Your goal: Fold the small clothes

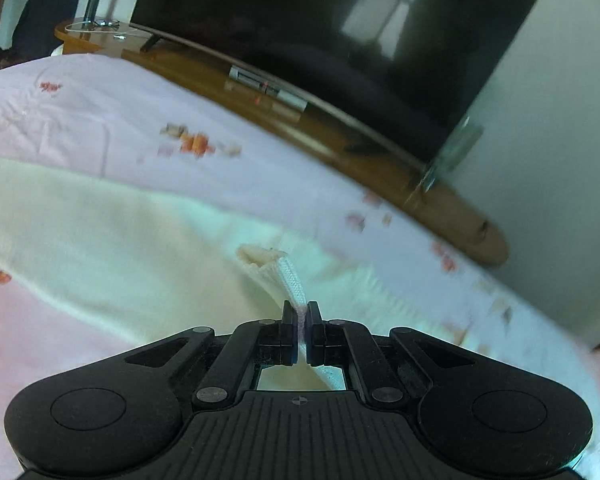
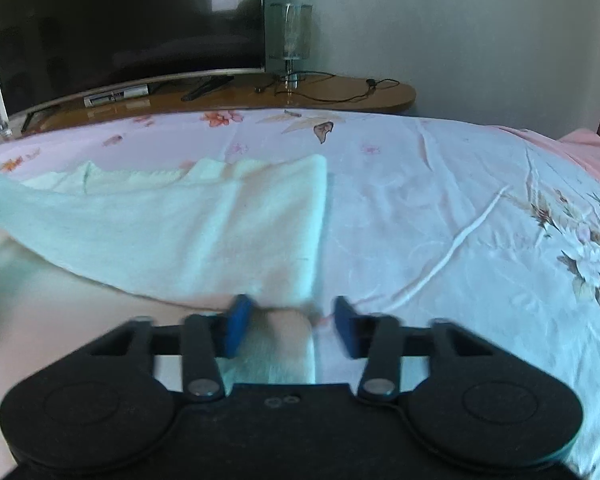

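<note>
**On the bed: cream knit garment, one edge gripped**

On the pale pink floral bedsheet [image 2: 440, 184] lies a small cream knitted garment [image 2: 220, 232]. Left gripper [image 1: 301, 316]: fingers clenched on its ribbed edge [image 1: 290, 280], lifting it. Right gripper [image 2: 294, 320]: blue-padded fingers [image 2: 238, 320] parted, straddling the garment's near corner without pressing. Behind: black television [image 2: 120, 20] on a wooden stand [image 2: 340, 94].

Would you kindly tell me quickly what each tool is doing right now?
Left tool: closed on the cream garment's ribbed edge.
Right tool: open, garment edge between its fingers, not pinched.
</note>
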### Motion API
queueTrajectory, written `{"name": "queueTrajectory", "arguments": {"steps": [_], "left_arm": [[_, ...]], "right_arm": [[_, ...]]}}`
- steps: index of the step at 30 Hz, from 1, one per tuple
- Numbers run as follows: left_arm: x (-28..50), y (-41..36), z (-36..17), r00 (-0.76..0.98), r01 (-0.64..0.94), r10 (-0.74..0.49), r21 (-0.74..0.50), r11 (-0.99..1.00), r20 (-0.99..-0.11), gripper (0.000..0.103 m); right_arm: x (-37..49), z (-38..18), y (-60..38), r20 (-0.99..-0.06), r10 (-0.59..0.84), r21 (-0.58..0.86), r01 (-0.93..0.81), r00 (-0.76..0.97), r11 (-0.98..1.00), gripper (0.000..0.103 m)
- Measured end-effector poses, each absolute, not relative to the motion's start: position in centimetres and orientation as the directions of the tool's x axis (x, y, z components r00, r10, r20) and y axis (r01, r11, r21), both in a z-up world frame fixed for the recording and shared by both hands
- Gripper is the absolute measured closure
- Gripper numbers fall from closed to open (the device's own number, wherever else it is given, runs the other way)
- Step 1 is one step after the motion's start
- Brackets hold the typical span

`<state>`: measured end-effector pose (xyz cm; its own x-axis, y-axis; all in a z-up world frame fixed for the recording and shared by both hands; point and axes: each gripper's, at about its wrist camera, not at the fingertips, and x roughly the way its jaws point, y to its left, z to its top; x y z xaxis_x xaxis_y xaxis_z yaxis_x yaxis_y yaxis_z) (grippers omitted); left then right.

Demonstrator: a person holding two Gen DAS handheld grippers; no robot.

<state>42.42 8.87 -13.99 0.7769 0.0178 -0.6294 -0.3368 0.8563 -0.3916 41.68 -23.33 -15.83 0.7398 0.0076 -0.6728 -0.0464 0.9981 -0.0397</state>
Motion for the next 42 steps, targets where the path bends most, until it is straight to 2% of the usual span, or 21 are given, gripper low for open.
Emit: {"name": "queueTrajectory", "arguments": {"steps": [3,6,10,11,12,13,15,17,19,22,26,27,28,30,32,34,36,38,40,42], "left_arm": [[42.1,8.7,-15.9,0.744,-0.375,0.052,-0.353,0.857,-0.666,0.099],[41.6,8.4,-17.6,0.719,-0.382,0.069,-0.31,0.87,-0.691,0.099],[40.9,8.3,-16.9,0.727,-0.382,0.08,-0.305,0.873,-0.682,0.099],[40.6,8.2,-16.5,0.737,-0.374,0.085,-0.301,0.877,-0.67,0.099],[40.4,8.1,-16.0,0.749,-0.359,0.088,-0.291,0.887,-0.657,0.099],[40.3,8.0,-15.8,0.753,-0.352,0.09,-0.283,0.892,-0.652,0.099],[40.5,7.9,-15.7,0.741,-0.36,0.103,-0.263,0.895,-0.664,0.099],[40.5,7.9,-15.8,0.718,-0.379,0.127,-0.232,0.896,-0.685,0.099],[39.8,8.1,-15.7,0.714,-0.394,0.142,-0.225,0.891,-0.685,0.099],[38.6,8.5,-14.7,0.733,-0.417,0.181,-0.223,0.881,-0.655,0.099],[38.3,8.7,-13.3,0.755,-0.416,0.22,-0.193,0.889,-0.618,0.099],[38.6,8.5,-13.3,0.758,-0.399,0.21,-0.185,0.898,-0.617,0.099],[39.2,8.2,-13.4,0.757,-0.377,0.194,-0.175,0.91,-0.624,0.099],[40.6,7.4,-14.1,0.749,-0.34,0.157,-0.17,0.925,-0.644,0.099],[42.0,6.8,-15.0,0.736,-0.334,0.16,-0.146,0.931,-0.658,0.099],[43.5,7.1,-16.7,0.678,-0.363,0.17,-0.125,0.923,-0.715,0.099],[43.4,7.3,-16.9,0.692,-0.367,0.173,-0.136,0.92,-0.701,0.099],[43.3,7.0,-16.2,0.682,-0.36,0.173,-0.121,0.925,-0.711,0.099],[42.6,7.0,-15.5,0.687,-0.363,0.156,-0.15,0.92,-0.709,0.099],[41.8,7.2,-15.0,0.688,-0.359,0.145,-0.16,0.919,-0.711,0.099]], "right_arm": [[41.6,-15.5,-23.5,-0.632,-0.013,-0.05,-0.024,0.775,0.998,0.092],[41.2,-16.0,-25.7,-0.663,-0.011,0.041,0.051,0.749,0.998,0.096],[40.9,-15.9,-25.9,-0.685,0.003,0.039,0.033,0.728,0.999,0.095],[41.1,-15.6,-26.3,-0.699,0.028,0.071,0.03,0.714,0.997,0.094],[41.1,-15.1,-26.7,-0.701,0.051,0.109,0.036,0.711,0.993,0.084],[41.1,-14.6,-27.1,-0.693,0.076,0.144,0.035,0.717,0.989,0.068],[41.7,-13.8,-27.5,-0.664,0.092,0.181,0.041,0.742,0.983,0.054],[43.2,-13.5,-27.7,-0.659,0.092,0.196,0.052,0.747,0.979,0.053],[45.0,-13.6,-28.1,-0.656,0.098,0.223,0.068,0.749,0.972,0.056],[48.2,-14.6,-27.6,-0.681,0.092,0.201,0.064,0.727,0.978,0.056],[50.6,-15.8,-26.7,-0.679,0.087,0.166,0.037,0.729,0.985,0.063],[50.8,-16.0,-26.6,-0.677,0.085,0.164,0.037,0.731,0.986,0.07],[50.9,-16.0,-26.4,-0.675,0.085,0.163,0.036,0.733,0.986,0.084],[50.7,-15.6,-25.5,-0.662,0.084,0.138,0.011,0.745,0.99,0.094],[50.3,-15.5,-25.0,-0.647,0.043,0.07,0.004,0.761,0.998,0.095],[50.6,-16.3,-26.1,-0.653,-0.02,0.043,0.064,0.757,0.997,0.096],[50.7,-16.3,-26.6,-0.657,-0.008,0.064,0.066,0.754,0.996,0.096],[50.6,-15.7,-25.8,-0.658,-0.006,0.015,0.021,0.753,1.0,0.095],[49.7,-14.7,-26.2,-0.63,-0.001,0.047,0.039,0.776,0.998,0.078],[48.8,-13.8,-26.4,-0.603,0.016,0.073,0.035,0.798,0.997,0.078]]}}
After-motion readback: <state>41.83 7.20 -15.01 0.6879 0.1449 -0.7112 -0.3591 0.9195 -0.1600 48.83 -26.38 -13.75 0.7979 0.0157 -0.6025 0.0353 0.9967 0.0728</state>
